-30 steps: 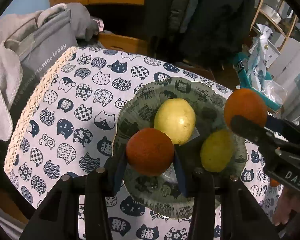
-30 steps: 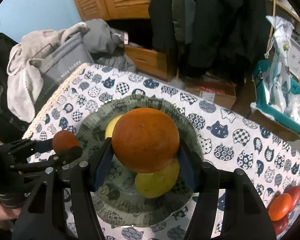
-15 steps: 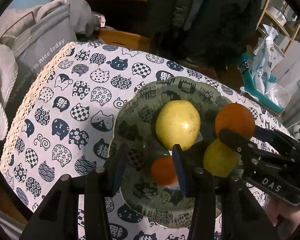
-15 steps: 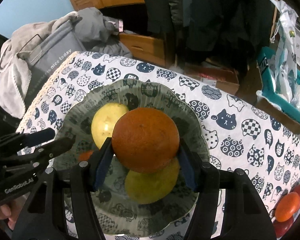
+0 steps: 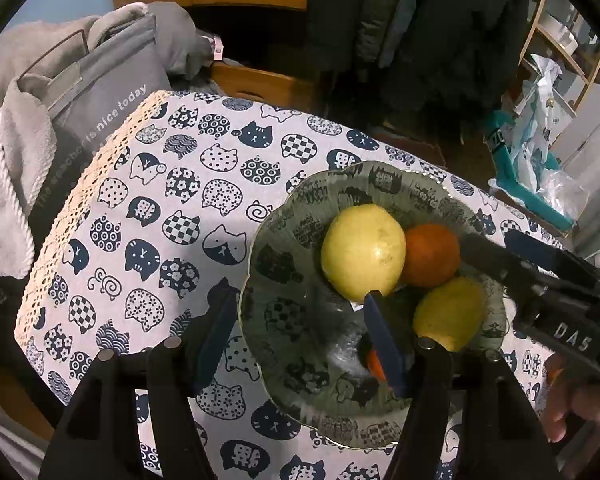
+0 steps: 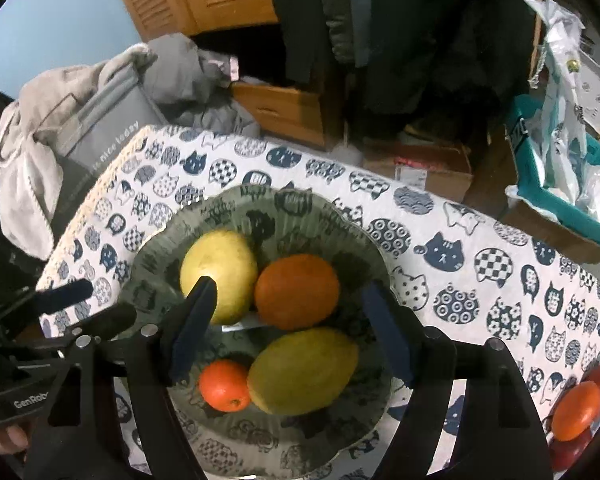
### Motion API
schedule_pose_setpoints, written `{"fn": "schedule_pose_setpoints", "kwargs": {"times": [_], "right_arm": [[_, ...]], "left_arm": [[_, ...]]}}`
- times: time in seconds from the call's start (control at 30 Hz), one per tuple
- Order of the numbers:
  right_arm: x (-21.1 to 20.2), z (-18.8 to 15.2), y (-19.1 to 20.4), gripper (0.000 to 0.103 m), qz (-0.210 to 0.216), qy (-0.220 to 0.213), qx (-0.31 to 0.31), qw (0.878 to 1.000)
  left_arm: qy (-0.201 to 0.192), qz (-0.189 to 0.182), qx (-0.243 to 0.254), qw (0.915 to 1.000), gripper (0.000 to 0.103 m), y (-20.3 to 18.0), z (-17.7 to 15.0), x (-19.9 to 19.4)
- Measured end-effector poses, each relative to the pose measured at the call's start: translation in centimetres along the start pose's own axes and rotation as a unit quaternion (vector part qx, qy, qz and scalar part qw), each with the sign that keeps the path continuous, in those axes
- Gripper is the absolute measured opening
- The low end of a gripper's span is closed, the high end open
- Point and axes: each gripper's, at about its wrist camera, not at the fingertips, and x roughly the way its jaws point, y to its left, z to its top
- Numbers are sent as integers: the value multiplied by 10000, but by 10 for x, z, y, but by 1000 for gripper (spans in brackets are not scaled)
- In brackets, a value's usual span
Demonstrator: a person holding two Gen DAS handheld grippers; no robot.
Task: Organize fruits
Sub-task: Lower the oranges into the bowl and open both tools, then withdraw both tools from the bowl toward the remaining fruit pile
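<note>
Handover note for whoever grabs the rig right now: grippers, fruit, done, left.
Left hand-held gripper: jaws opening, empty, over the bowl.
Right hand-held gripper: jaws opening, nothing gripped, above the large orange.
In bowl: large orange, small orange, two yellow fruits.
Done: both oranges dropped in.
Left: orange and red fruit lying on the tablecloth.

4 fruits crowd the bowl (image 6: 352,236); tablecloth (image 5: 172,216) beside it lies bare

One bowl (image 6: 352,232) holds two yellow fruits (image 6: 220,272), one large orange (image 6: 298,296), one small orange (image 6: 224,385)
</note>
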Motion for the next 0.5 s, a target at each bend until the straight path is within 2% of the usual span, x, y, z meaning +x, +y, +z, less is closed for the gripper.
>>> {"fn": "schedule_pose_setpoints", "kwargs": {"times": [0.17,0.5], "right_arm": [[-17,4,-5,77,-237,-203,27,9995],[-55,5,-1,77,-794,-528,-347,9948]], "left_arm": [[-157,-23,58,9999,74,-6,2,-13],[-452,-105,134,9988,76,-15,2,-42]]}}
